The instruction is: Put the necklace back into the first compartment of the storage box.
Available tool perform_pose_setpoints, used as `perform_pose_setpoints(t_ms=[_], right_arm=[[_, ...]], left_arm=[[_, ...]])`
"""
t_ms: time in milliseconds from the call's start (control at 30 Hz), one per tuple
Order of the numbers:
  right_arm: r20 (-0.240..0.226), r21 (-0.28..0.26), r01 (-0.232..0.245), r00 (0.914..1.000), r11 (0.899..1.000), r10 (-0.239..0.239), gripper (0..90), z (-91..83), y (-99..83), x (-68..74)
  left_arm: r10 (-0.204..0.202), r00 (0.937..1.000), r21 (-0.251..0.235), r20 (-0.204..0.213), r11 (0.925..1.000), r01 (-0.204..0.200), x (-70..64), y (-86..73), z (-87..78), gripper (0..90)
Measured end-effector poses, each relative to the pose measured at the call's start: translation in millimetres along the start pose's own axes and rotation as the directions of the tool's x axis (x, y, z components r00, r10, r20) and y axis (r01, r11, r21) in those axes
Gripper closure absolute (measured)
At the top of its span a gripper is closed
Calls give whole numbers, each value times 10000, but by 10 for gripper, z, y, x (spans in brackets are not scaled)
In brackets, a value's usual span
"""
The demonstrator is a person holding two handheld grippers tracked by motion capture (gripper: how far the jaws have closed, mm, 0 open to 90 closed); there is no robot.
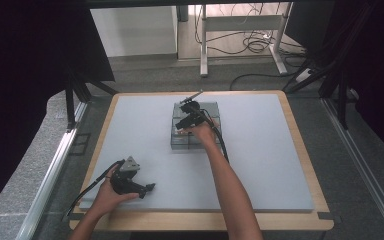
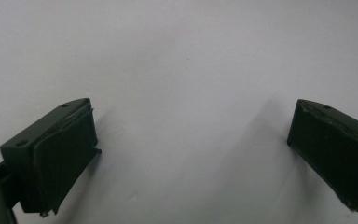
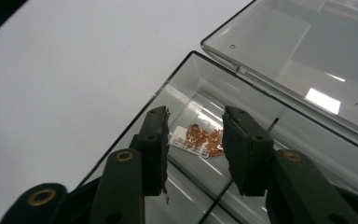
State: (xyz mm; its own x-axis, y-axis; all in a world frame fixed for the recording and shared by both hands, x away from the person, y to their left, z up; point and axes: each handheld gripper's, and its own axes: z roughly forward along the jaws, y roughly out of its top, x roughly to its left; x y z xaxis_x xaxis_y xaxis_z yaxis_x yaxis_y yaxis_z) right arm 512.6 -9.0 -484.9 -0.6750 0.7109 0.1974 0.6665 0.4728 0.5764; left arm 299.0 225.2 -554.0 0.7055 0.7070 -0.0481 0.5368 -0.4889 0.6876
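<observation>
Your right hand-held gripper released, jaws parted over a gold chain with a small white tag, print too small to read, inside the clear plastic box at frame centre, your left hand-held gripper released, spread above bare table, lower left.

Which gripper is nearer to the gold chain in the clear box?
Right. The right gripper hangs just above the gold chain inside the clear box; the left gripper rests far away.
</observation>
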Motion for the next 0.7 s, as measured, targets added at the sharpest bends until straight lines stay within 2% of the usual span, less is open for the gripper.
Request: perform_pose_setpoints(t_ms=[200,400,433,567,633,667,700], right_arm=[[-373,-111,-15,9993,9999,11,506,-140,-94,27],[-524,-608,147,9985,9980,-179,463,-448,-309,33],[-524,-608,147,9985,9980,-179,463,-448,-309,33],[-522,-1109,307,9980,9934,-367,438,-749,-608,43],[-491,-1271,365,9979,9912,-431,428,-867,-754,37],[-491,-1271,365,9979,9912,-431,428,-867,-754,37],[-474,-1456,413,9977,9885,-487,413,-999,-929,35]], left_arm=[[13,10000,16,0,10000,-13,2,0,0,12],[20,10000,9,10,10000,-20,4,0,1,11],[24,10000,11,9,10000,-24,4,0,1,11],[33,10000,19,-6,10000,-33,2,0,0,12],[18,10000,7,0,10000,-18,1,0,0,11],[18,10000,7,0,10000,-18,1,0,0,12],[16,10000,6,1,10000,-16,1,0,0,11]])
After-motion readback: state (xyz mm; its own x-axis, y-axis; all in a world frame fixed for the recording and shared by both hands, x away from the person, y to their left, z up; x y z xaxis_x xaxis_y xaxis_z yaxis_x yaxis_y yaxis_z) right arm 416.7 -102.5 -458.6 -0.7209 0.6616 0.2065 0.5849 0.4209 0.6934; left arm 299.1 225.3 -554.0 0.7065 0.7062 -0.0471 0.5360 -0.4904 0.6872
